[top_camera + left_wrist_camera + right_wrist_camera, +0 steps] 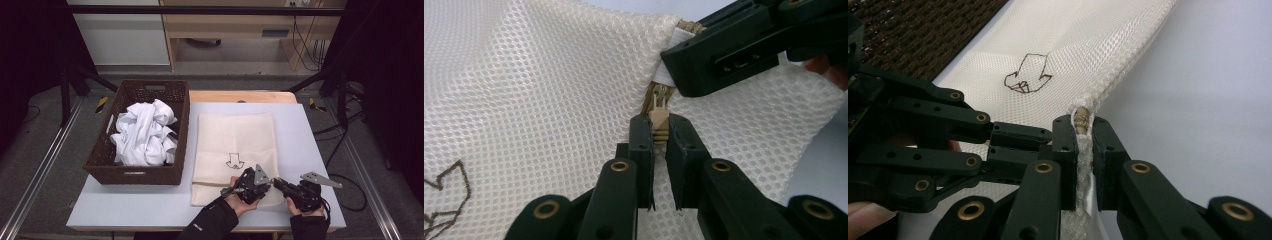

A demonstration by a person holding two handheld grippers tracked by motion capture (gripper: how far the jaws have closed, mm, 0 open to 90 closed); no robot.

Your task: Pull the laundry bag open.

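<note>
Both claws (660, 131) on mesh bag (235, 135) corner

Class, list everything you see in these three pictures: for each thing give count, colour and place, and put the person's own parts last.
Mesh laundry bag: one, cream, flat on the table right of the basket.
Zipper pull: one, tan, at the bag's near edge.
Woven basket: one, dark brown, table's left.
Crumpled cloth: one heap, white, inside the basket.
Table: one, pale grey top.
Left gripper: one, black, shut on the zipper pull.
Right gripper: one, black, shut on the bag's edge beside the zipper.
Hands: two, black sleeves, bottom edge.
</note>
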